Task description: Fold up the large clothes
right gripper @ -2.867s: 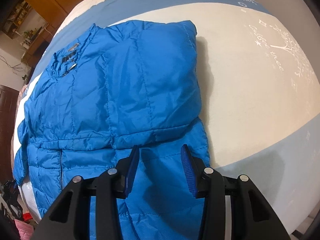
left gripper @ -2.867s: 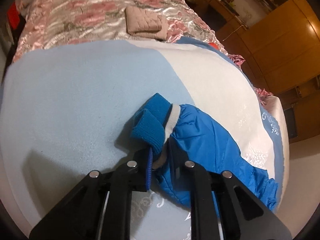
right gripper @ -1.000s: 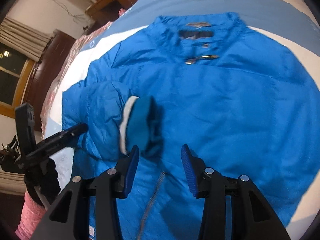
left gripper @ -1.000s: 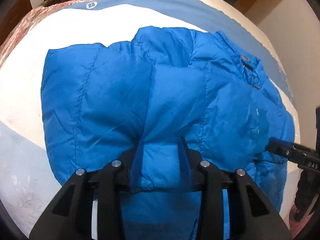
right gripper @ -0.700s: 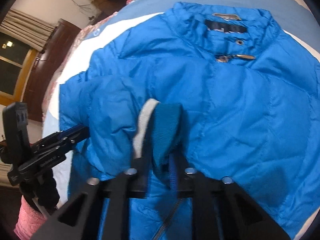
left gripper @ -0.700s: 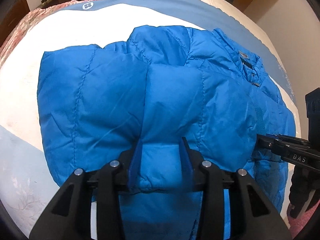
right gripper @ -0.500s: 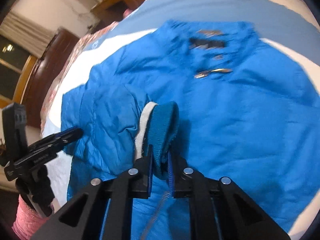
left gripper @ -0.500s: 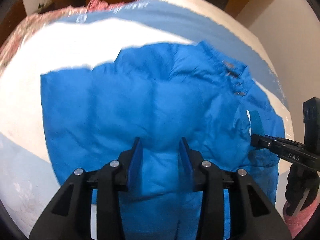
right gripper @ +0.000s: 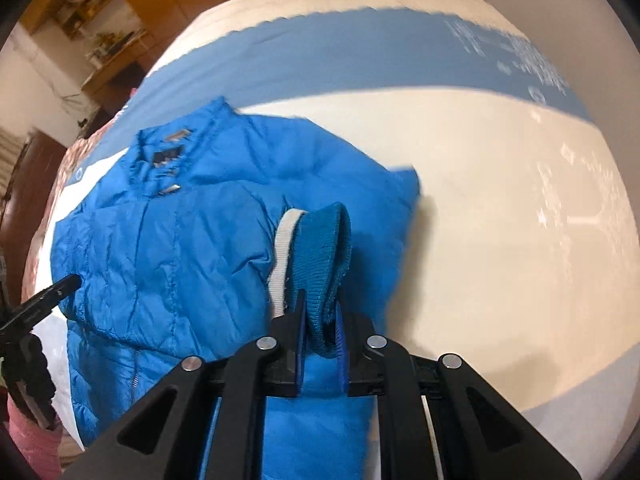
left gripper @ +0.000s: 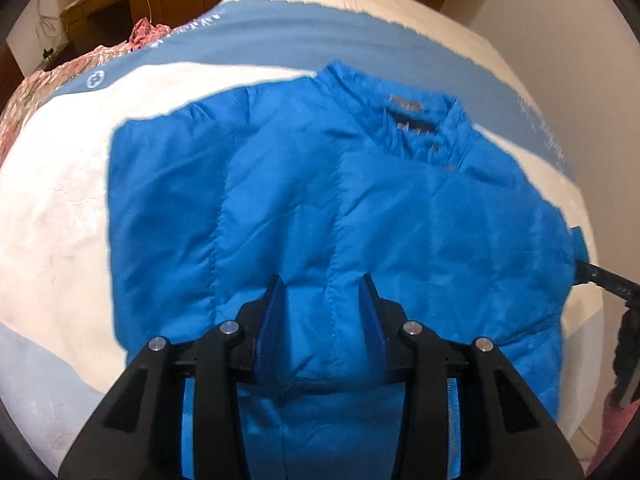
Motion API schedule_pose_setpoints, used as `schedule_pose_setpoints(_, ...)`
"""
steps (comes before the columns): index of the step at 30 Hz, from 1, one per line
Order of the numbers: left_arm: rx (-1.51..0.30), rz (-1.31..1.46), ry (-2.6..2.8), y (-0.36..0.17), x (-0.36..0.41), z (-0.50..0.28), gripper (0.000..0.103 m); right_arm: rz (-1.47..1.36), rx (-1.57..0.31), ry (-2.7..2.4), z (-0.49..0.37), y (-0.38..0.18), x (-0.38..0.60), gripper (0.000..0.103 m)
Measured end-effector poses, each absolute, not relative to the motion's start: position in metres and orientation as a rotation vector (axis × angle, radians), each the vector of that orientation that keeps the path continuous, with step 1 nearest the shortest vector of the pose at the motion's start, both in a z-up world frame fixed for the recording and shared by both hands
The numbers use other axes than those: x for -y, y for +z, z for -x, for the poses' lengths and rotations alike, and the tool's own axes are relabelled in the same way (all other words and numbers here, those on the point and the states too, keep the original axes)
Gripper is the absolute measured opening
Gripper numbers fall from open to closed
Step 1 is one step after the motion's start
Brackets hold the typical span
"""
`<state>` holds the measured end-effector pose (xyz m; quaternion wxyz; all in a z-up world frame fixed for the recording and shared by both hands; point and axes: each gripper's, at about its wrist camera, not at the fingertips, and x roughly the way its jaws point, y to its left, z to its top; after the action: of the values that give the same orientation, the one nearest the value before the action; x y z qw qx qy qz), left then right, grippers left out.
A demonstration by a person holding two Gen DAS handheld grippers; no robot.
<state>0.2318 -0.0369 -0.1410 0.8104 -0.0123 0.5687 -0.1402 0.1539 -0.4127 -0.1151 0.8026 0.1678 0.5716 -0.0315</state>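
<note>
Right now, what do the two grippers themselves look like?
Both match: the left gripper and right gripper have black angular frames with round silver bolts and blue ribbed pads. White lettering marks the left gripper's side. A pink sleeve shows below it.

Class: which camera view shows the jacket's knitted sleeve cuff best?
The right wrist view: the knitted cuff sits centred, pinched in the right claw. The left wrist view shows only a sliver of it at the jacket's edge.

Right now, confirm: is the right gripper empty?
No, the right gripper's fingers are pinched on the jacket's knitted cuff.
</note>
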Motion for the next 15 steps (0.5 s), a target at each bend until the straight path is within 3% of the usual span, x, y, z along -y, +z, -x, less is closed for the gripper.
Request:
schedule_pose_setpoints(9, -1.212, -0.065, -0.281, -0.160, 0.044, -0.234, 0.038, -0.380, -1.248, -0.066, -0.157, -0.147, 0.405, 0.014)
schedule_pose_setpoints(15, -1.145, -0.047, -0.290, -0.120, 0.030, -0.233, 0.046, -0.334, -1.128, -0.083, -0.147, -0.092, 0.406, 0.020)
